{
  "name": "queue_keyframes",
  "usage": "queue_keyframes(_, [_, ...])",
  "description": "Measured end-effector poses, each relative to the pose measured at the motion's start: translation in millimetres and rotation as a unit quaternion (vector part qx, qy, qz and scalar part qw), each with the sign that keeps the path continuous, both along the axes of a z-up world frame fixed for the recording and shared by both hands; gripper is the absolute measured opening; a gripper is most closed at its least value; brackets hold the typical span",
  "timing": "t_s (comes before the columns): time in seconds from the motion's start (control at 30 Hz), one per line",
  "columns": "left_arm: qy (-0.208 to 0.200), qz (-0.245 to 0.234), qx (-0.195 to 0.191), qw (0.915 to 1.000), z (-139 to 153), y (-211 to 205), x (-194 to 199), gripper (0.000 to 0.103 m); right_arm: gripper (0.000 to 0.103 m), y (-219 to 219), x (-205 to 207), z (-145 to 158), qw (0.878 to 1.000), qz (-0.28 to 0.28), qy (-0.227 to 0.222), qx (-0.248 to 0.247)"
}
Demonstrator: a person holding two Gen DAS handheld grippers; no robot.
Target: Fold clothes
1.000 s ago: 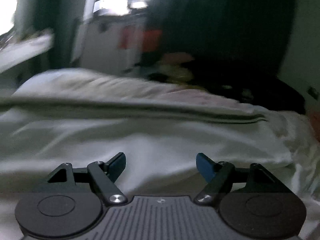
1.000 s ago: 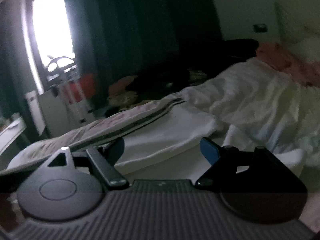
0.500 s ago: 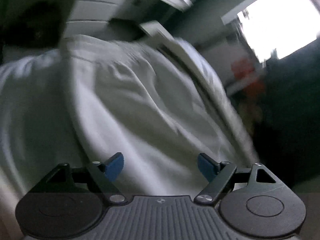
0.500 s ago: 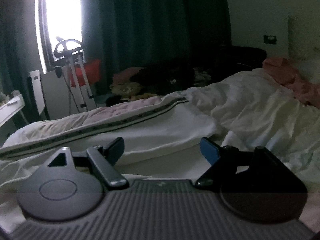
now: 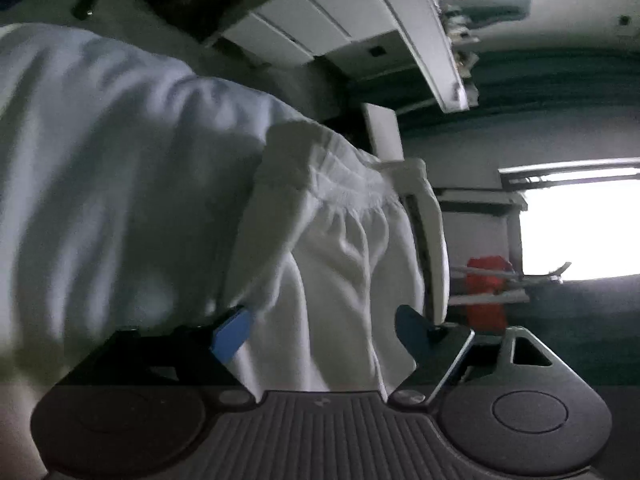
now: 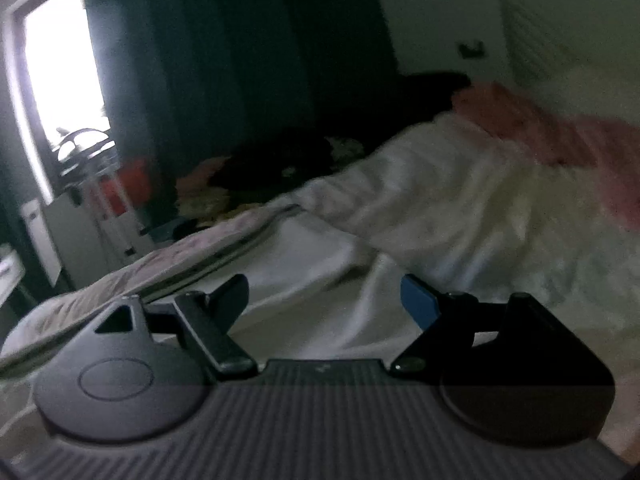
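In the left wrist view, white trousers with a gathered elastic waistband lie on the pale bed cover. This view is rolled onto its side. My left gripper is right at the trousers. Its jaws are closing with the white cloth between the blue pads, and no squeeze on the cloth shows. In the right wrist view the white garment lies flat on the bed. My right gripper hovers open just above it, with nothing between its fingers.
A cover with a dark striped trim lies left of the garment, a rumpled white duvet and pink cloth to the right. Dark clothes are piled behind. White drawers and a bright window stand past the bed.
The left gripper swept along the bed and rolled about a quarter turn, ending at the waistband end of the trousers. The right gripper shifted a little and tilted; its jaws stayed wide.
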State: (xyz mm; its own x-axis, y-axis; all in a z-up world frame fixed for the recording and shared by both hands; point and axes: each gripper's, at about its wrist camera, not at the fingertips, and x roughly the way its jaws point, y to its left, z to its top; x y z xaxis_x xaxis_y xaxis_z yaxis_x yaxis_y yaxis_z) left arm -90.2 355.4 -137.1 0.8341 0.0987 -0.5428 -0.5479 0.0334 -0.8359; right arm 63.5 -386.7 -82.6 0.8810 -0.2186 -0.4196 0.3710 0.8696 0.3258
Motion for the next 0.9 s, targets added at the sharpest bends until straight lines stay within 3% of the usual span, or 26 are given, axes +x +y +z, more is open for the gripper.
queue_keyframes(0.07, [-0.002, 0.003, 0.009, 1.0000, -0.3, -2.2, 0.2, 0.081, 0.085, -18.2, -4.1, -6.9, 0.999, -0.017, 0.004, 0.029])
queue_keyframes(0.23, [0.001, 0.016, 0.091, 0.9957, 28.0, -24.2, -9.5, 0.085, 0.085, -56.9, -14.2, -33.7, 0.991, -0.081, 0.024, 0.108])
queue_keyframes(0.33, [0.011, 0.017, 0.119, 0.9927, 36.7, -31.5, -4.2, 0.087, 0.084, -71.2, -15.7, -52.8, 0.981, -0.106, 0.046, 0.155])
queue_keyframes(0.4, [0.022, 0.006, 0.105, 0.9942, 32.9, -33.2, 5.1, 0.088, 0.084, -77.7, -20.5, -62.3, 0.973, -0.122, 0.053, 0.190])
queue_keyframes(0.53, [0.050, -0.020, 0.024, 0.9983, 5.3, -23.9, 24.3, 0.081, 0.084, -76.9, -31.8, -69.1, 0.964, -0.135, 0.035, 0.226])
queue_keyframes(0.63, [0.037, -0.013, 0.025, 0.9989, 5.1, -24.3, 23.4, 0.083, 0.084, -80.0, -26.5, -81.9, 0.956, -0.137, 0.058, 0.254])
queue_keyframes(0.8, [0.013, 0.020, 0.019, 0.9995, 3.4, -22.0, 11.7, 0.083, 0.077, -96.9, -14.2, -117.6, 0.918, -0.155, 0.095, 0.352])
queue_keyframes(0.9, [0.015, 0.036, 0.015, 0.9991, 3.5, -18.6, 6.2, 0.079, 0.061, -99.7, -3.6, -119.6, 0.923, -0.155, 0.084, 0.343])
